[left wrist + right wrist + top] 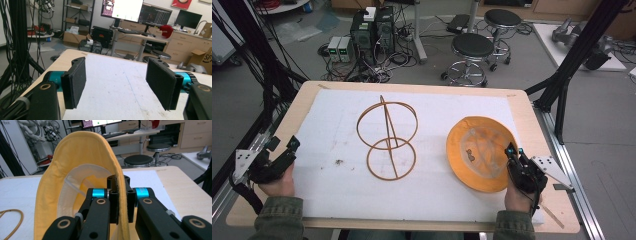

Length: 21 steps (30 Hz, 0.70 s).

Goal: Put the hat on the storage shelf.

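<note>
A workshop floor strewn with cables, computer boxes and two black stools [473, 47] lies beyond a light wooden table [532, 125]; a white foam sheet [332, 135] covers most of the tabletop; in the left gripper view a desk with lit monitors [123, 8] stands against the far wall.

On the right part of the sheet sits the yellow hat [479, 150], upside down, its pale lining and inner seams facing up; in the right gripper view its brim [85, 150] rises high and tilted, the near edge lifted off the sheet. Left of it, near the middle of the sheet and apart from the hat, stands a wire hat stand [388, 136]: two brown rings, the larger farther from the person, the smaller nearer, joined by thin slanted rods.

The right gripper [513, 154], held in a hand at the table's near right corner, has its jaws pressed together on the hat's brim edge; the yellow fabric runs straight between the two black pads.

The left gripper [287, 148] rests at the table's left edge, well apart from the stand and the hat; its jaws stand wide apart with only bare sheet seen between them.
</note>
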### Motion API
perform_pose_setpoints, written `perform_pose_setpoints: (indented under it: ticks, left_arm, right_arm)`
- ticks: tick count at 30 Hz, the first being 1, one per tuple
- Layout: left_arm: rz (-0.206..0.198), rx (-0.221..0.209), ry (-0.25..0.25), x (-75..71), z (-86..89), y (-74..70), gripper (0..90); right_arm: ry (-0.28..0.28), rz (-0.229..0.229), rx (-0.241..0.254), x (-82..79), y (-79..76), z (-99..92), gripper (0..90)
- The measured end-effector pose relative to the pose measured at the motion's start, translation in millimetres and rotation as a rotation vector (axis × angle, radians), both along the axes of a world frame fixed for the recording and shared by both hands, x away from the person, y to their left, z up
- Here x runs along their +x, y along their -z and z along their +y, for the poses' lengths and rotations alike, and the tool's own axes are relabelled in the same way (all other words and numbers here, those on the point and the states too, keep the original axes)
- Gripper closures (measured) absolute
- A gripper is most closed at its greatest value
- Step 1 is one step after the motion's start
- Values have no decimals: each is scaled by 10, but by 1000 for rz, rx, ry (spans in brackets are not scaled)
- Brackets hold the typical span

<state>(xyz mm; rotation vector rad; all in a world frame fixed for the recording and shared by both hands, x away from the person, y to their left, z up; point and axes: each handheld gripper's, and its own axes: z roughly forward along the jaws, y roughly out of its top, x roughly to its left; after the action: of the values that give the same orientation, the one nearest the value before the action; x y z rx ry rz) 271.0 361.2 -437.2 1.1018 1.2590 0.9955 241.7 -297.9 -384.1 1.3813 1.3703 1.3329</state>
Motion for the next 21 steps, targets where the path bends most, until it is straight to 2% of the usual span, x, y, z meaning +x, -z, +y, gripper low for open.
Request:
perform_pose_setpoints:
  ticks: [8, 17, 21]
  left_arm:
    - [2, -1, -2, 2, 3, 1, 328]
    - [2, -2, -1, -1, 1, 1, 328]
    - [2, -4, 1, 2, 2, 3, 328]
  right_arm:
    - [25, -49, 1, 9, -127, 1, 866]
    - [45, -139, 31, 87, -370, 69, 867]
    - [53, -160, 38, 142, -483, 139, 867]
